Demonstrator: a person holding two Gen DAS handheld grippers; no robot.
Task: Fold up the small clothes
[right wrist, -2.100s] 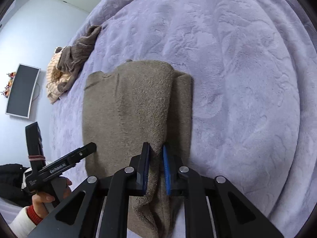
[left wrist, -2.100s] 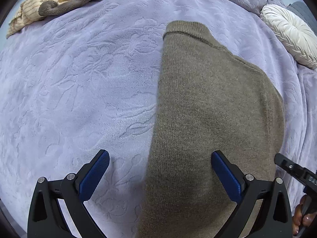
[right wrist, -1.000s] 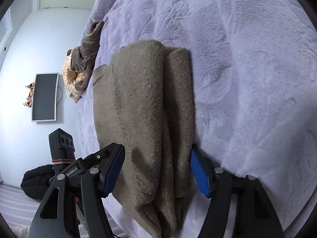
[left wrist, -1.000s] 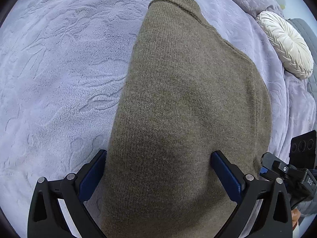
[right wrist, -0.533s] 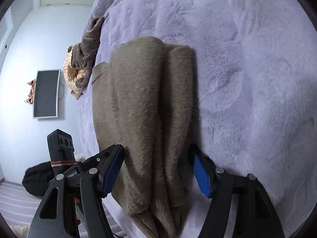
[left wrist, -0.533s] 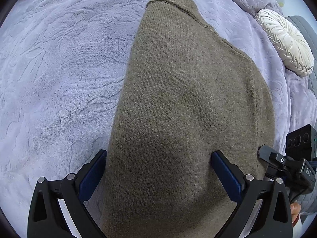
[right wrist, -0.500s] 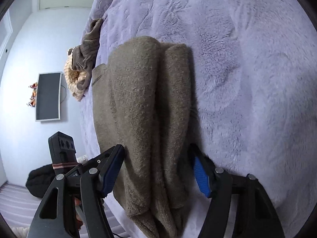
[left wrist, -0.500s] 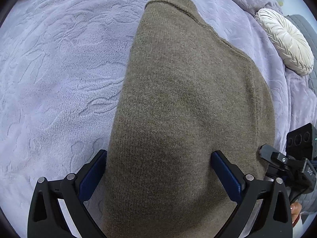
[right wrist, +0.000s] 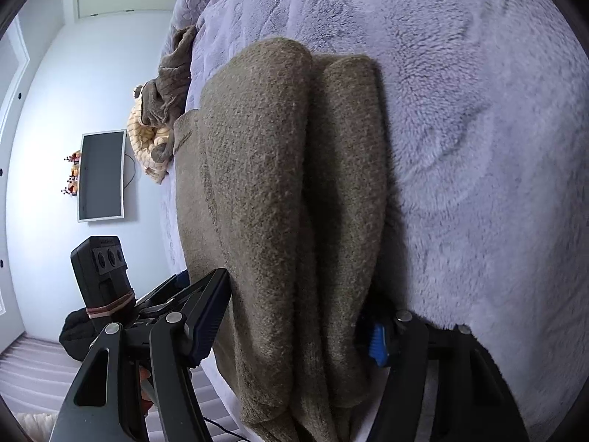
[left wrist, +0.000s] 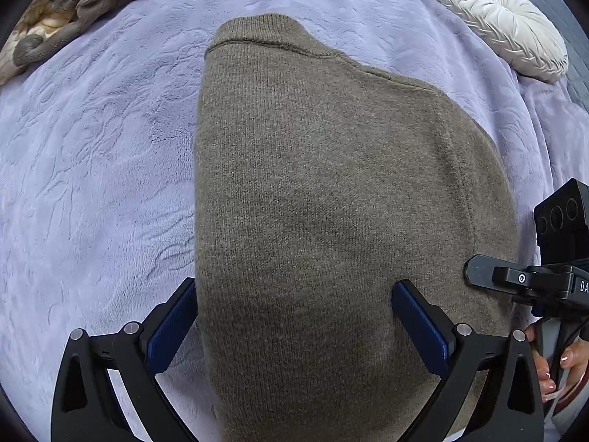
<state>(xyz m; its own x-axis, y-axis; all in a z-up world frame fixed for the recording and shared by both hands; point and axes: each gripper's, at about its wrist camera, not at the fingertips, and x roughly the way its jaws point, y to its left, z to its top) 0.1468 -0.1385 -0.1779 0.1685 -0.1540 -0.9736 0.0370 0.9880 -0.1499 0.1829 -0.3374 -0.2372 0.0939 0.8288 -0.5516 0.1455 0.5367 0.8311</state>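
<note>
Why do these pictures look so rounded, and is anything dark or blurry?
Left wrist view: fisheye lens bulges the olive sweater and curves the lilac blanket; black corners; soft, even light; sharp knit. Right wrist view: same bending, wall monitor tilted; dark shadow beside the sweater's folded edge; the near fabric looks slightly soft.

- The right gripper [right wrist: 298,322] has its two black fingers wide apart — the jaws have just closed in a little.
- A brown sweater [right wrist: 279,191] lies folded between them, in long soft rolls, running away from the camera.
- The sweater lies on a fluffy purple blanket [right wrist: 478,118].
- The left gripper [right wrist: 173,294] shows at the lower left, just beside the sweater's edge.
- More clothes [right wrist: 162,110] sit in a pile at the far edge of the blanket.
- A dark screen [right wrist: 101,175] hangs on the pale wall.
</note>
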